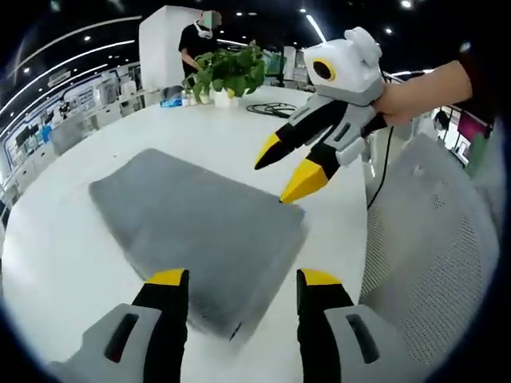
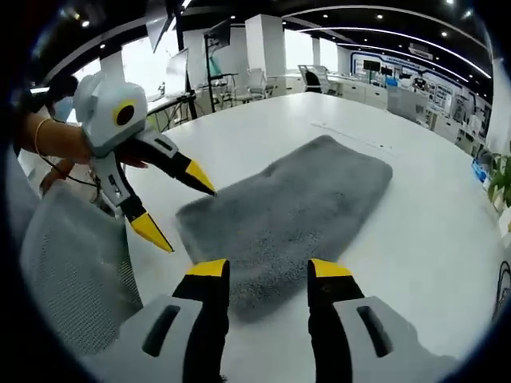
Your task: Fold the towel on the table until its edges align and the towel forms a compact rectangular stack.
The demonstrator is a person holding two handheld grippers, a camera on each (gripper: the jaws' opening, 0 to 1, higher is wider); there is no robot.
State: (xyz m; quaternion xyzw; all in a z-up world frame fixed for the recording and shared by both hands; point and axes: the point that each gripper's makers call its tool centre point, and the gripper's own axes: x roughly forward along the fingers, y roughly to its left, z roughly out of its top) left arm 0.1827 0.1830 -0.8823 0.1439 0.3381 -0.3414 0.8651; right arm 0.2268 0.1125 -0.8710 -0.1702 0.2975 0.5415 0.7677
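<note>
surface: white round table [image 1: 72, 255] | on it: grey towel [image 1: 200, 231], potted plant [image 1: 227, 72], black cable [image 1: 271, 109]

Both grippers — left [image 1: 243, 279], right [image 2: 269, 270] — have white bodies, black jaws, yellow tips; a bangle [image 2: 37, 134] at nine o'clock.

Bright ceiling lights, glare on the white table [image 1: 72, 239], soft shadows, sharp centre, strong fisheye bending.
</note>
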